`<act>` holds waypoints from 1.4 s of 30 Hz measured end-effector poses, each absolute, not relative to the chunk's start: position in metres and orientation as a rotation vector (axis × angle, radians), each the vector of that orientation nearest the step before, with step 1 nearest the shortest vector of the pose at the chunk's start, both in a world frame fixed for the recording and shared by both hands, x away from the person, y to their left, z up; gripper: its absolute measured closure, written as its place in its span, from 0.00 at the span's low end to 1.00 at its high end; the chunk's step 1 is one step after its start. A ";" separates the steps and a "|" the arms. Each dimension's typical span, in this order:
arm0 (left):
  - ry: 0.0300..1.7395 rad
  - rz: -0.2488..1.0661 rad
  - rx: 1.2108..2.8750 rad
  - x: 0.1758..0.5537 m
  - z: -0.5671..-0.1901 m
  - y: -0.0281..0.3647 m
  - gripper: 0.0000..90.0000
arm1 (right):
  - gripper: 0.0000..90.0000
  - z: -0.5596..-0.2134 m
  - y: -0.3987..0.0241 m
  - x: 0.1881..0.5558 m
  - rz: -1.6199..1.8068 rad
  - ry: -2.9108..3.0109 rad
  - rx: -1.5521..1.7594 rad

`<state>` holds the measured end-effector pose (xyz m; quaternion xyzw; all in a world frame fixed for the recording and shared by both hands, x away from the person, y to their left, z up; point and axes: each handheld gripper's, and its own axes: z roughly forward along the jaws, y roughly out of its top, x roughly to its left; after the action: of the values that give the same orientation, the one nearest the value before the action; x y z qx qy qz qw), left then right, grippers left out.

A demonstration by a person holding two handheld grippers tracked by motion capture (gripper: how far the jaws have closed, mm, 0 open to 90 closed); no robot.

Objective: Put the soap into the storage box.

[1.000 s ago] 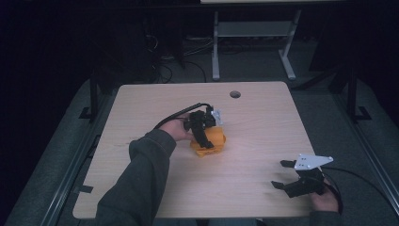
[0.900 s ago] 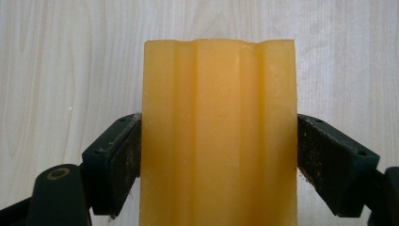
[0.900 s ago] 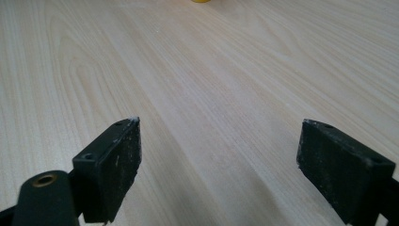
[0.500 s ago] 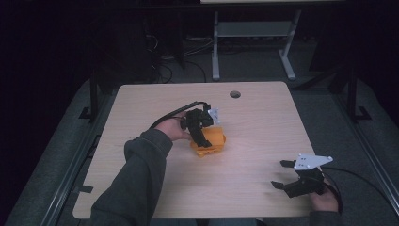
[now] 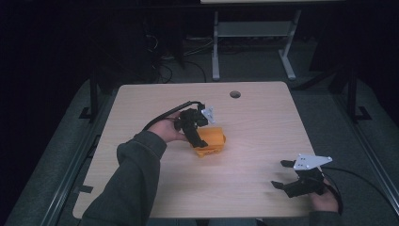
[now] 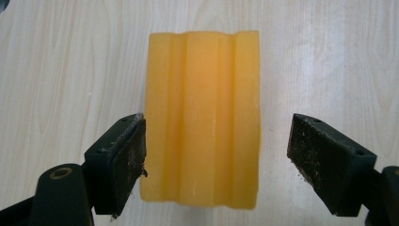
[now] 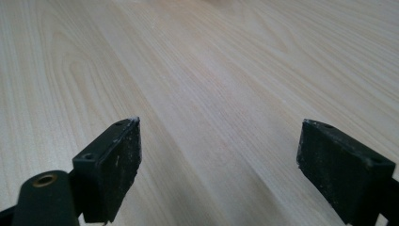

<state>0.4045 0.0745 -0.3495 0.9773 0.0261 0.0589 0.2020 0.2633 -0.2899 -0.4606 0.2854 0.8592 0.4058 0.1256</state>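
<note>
1. Where the left gripper (image 5: 200, 134) stood over the middle of the table (image 5: 155, 101) in the high view, its jaws were spread wider than the orange block (image 5: 211, 141) beneath them.
2. Seen along those jaws in the left gripper view, the left gripper (image 6: 214, 160) straddled the orange block (image 6: 202, 117), which lay flat on the pale wood at the centre of the frame with three lengthwise ridges on its upper face.
3. The jaw at the lower left of that frame touched, or very nearly touched, the block's side; the jaw at the lower right stood clearly apart from it, with bare wood between them. The block was therefore bracketed but not clamped.
4. The right gripper (image 5: 291, 176) lay at the lower right of the high view, near the table's near edge and well apart from the block, held by a hand (image 5: 324, 200).
5. Along its own jaws in the right gripper view, the right gripper (image 7: 216, 162) was wide open over bare wood grain and held nothing.
6. Counts: one orange block; two grippers, each with two black jaws; one table, with one round hole (image 5: 235, 94) near its far edge; two cables, one trailing from each gripper; one grey sleeve (image 5: 131, 188) at the lower left of the high view.
</note>
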 end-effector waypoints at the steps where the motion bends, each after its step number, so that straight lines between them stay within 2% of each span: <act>1: 0.075 0.165 2.730 0.404 -0.349 0.076 0.21 | 0.15 -0.461 -0.290 0.263 1.182 2.501 0.833; 20: 0.108 0.153 2.703 0.392 -0.351 0.089 0.21 | 0.15 -0.461 -0.290 0.264 1.168 2.488 0.846; 42: 0.121 0.198 2.650 0.370 -0.348 0.113 0.22 | 0.15 -0.461 -0.288 0.265 1.149 2.492 0.850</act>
<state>0.3699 0.1130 -0.3484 0.9674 0.0441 0.0721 0.2385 0.2654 -0.2877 -0.4613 0.2932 0.8597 0.3964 0.1337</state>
